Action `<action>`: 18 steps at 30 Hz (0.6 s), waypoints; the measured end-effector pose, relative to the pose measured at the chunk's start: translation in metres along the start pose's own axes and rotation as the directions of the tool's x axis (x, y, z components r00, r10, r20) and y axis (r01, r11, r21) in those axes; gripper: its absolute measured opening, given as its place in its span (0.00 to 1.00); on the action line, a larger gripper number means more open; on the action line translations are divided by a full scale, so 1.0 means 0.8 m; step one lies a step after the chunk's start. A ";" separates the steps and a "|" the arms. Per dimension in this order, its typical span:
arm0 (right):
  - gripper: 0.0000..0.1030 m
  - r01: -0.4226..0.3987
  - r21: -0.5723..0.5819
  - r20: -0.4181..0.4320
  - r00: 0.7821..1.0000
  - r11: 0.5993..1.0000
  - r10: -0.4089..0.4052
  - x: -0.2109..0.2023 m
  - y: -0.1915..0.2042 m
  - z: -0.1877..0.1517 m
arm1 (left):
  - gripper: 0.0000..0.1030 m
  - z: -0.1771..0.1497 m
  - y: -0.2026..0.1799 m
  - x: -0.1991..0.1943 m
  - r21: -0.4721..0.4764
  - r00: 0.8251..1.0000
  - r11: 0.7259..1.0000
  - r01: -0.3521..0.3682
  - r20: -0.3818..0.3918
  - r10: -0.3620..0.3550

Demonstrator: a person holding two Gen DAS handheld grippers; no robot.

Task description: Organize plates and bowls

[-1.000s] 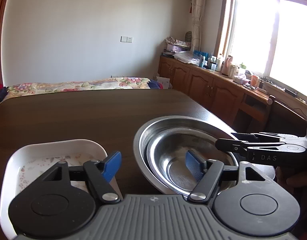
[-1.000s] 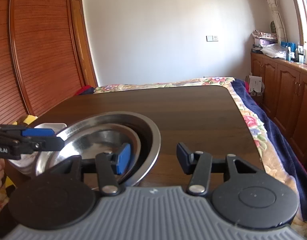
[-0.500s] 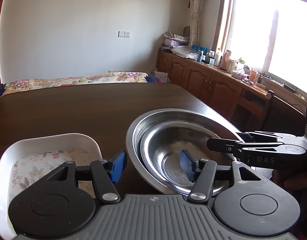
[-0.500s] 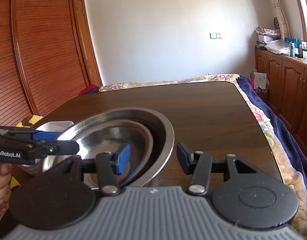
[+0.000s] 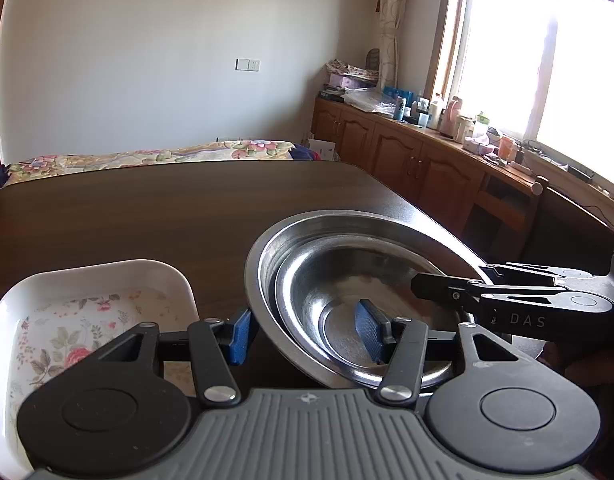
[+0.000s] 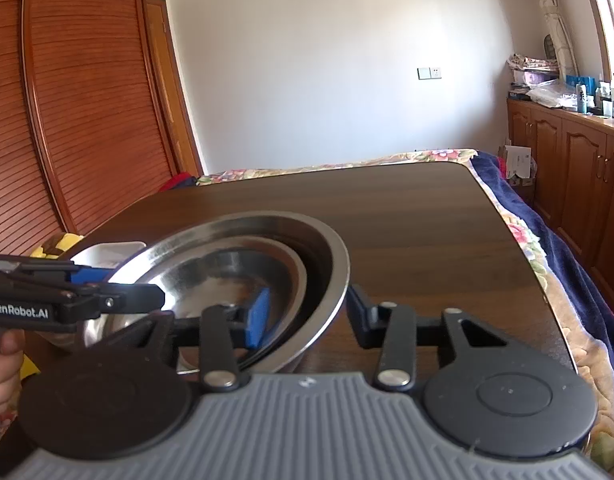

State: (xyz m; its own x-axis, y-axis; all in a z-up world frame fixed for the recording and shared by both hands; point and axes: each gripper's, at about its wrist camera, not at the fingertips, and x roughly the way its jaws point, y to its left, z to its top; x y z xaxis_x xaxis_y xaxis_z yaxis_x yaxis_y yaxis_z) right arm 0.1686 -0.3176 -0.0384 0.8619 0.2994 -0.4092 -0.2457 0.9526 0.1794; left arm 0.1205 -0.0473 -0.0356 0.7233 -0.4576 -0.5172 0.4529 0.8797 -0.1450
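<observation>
**Spotter:** Since a second ago both grippers have come in on the nested steel bowls, so that each now straddles a rim. The white floral dish sits lower left in the left wrist view, just beside the bowls on the dark table.

**Lead:** So where do your grips stand?

**Spotter:** Your left gripper is wide open, one blue pad outside the big bowl's wall and one inside the small bowl, pinching nothing. Your right gripper is likewise spread across the opposite rim, at centre of the right wrist view.

**Lead:** Then close both evenly and lift level; I'd guess polished steel slips, and the inner bowl may shift.

**Spotter:** Mind the dish at left, and the table's edge at right, with the flowered bedding below it.
</observation>
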 end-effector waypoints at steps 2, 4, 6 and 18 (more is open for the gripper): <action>0.37 0.000 0.003 0.004 1.000 1.000 0.000 0.000 0.000 0.000 | 0.52 0.000 0.000 0.001 -0.001 1.000 1.000 -0.003 -0.001 0.003; 0.34 0.000 0.003 0.010 1.000 1.000 0.000 -0.001 0.000 0.000 | 0.48 -0.001 0.000 0.001 -0.001 1.000 1.000 -0.005 -0.002 0.005; 0.32 0.002 0.001 0.011 1.000 1.000 -0.002 -0.001 0.000 0.001 | 0.45 -0.001 -0.001 0.001 -0.005 1.000 1.000 -0.006 -0.004 0.006; 0.31 0.019 0.012 0.017 1.000 1.000 -0.019 -0.003 -0.001 0.000 | 0.43 0.000 0.001 0.002 -0.005 1.000 1.000 0.001 -0.014 -0.001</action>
State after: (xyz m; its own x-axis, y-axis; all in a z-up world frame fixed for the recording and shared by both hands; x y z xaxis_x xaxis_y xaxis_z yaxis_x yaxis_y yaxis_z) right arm 0.1664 -0.3191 -0.0374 0.8737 0.2805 -0.3974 -0.2243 0.9573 0.1827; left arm 0.1218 -0.0474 -0.0362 0.7158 -0.4566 -0.5284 0.4506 0.8800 -0.1500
